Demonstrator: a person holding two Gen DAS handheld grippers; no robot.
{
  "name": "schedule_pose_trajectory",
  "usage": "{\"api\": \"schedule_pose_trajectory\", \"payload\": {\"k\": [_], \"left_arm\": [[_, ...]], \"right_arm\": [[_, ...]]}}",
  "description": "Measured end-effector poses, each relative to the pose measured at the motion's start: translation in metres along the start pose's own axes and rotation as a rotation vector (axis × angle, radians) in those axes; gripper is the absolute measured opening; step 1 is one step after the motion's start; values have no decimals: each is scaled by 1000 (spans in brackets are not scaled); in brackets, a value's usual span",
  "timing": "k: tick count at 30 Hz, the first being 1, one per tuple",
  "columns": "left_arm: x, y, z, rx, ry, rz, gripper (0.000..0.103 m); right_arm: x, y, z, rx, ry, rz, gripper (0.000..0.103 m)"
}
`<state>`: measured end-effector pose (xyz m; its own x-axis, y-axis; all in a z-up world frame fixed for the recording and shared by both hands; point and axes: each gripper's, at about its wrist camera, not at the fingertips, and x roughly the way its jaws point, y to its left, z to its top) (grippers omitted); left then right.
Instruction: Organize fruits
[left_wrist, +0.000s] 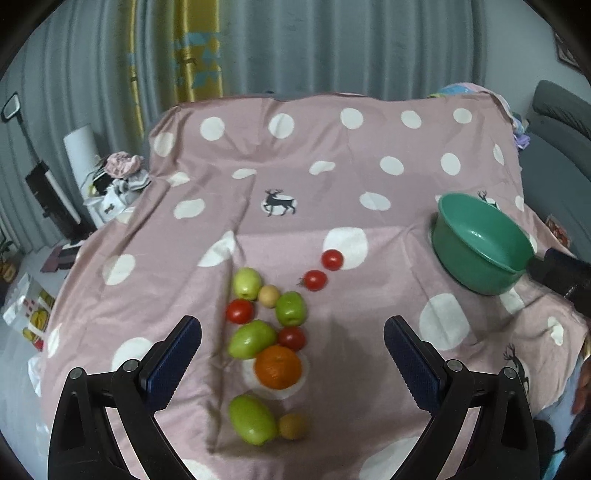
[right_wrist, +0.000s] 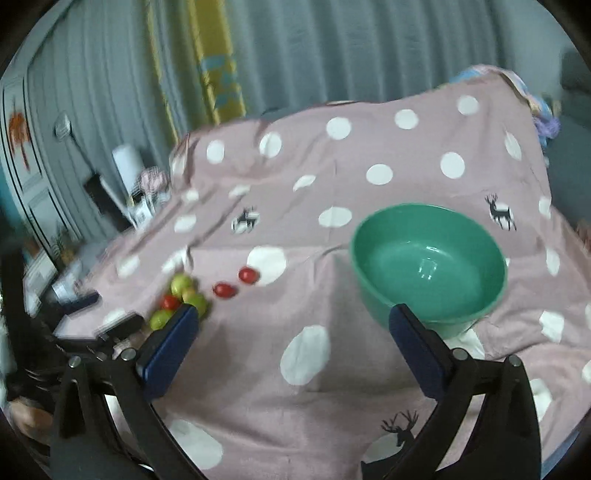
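Eleven pieces of fruit can be counted on the pink polka-dot cloth (left_wrist: 332, 155), and none of them is held. In the left wrist view the left gripper (left_wrist: 292, 363) is seen spread wide, its blue pads apart and nothing between them, hung above the near end of the cluster. An orange (left_wrist: 277, 367) is found at the middle of that cluster, touching a green apple (left_wrist: 252, 339) on its far left and a red tomato (left_wrist: 292, 338) just beyond it. Nearer the camera a second green apple (left_wrist: 252, 419) is laid beside a small brownish fruit (left_wrist: 292, 426). Farther back, two more green apples (left_wrist: 246, 283) (left_wrist: 290, 308) are set either side of a small tan fruit (left_wrist: 268, 295), with another tomato (left_wrist: 240, 311) tucked at the left. Two tomatoes (left_wrist: 314, 280) (left_wrist: 332, 259) are placed apart from the group, toward the far right. The green bowl (left_wrist: 480, 258) is seen well to the right, empty and upright. In the right wrist view the right gripper (right_wrist: 291, 349) is likewise shown released, fingers wide over bare cloth, with the bowl (right_wrist: 428, 266) just beyond its right finger and the fruit blurred behind its left finger. The left gripper's fingers (right_wrist: 122, 325) are glimpsed at the far left, beside the fruit.
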<state>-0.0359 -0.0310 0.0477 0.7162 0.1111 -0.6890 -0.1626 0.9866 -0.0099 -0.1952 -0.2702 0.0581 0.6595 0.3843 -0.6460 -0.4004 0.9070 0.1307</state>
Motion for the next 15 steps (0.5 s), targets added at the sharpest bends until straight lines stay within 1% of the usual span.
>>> {"api": "schedule_pose_trajectory", "payload": {"k": [3,5,7,11,15], "left_arm": [[-1,8,-4,-16,4,5,99],[-3,11,-6,-25,5,5,99],[-5,15,-8,-32,1,1,99],[-6,21,-11,-44,5,-11,99],[-6,25,-11,-61,15,-44,99]], "right_arm": [[9,25,-6,-75,37,12,103],[17,37,-7,-126,62,-4,103],[15,49,-10,-156,62,-14,103],[14,61,-12,-189,64,-17,103],[9,66,-14,-192,50,-20,103]]}}
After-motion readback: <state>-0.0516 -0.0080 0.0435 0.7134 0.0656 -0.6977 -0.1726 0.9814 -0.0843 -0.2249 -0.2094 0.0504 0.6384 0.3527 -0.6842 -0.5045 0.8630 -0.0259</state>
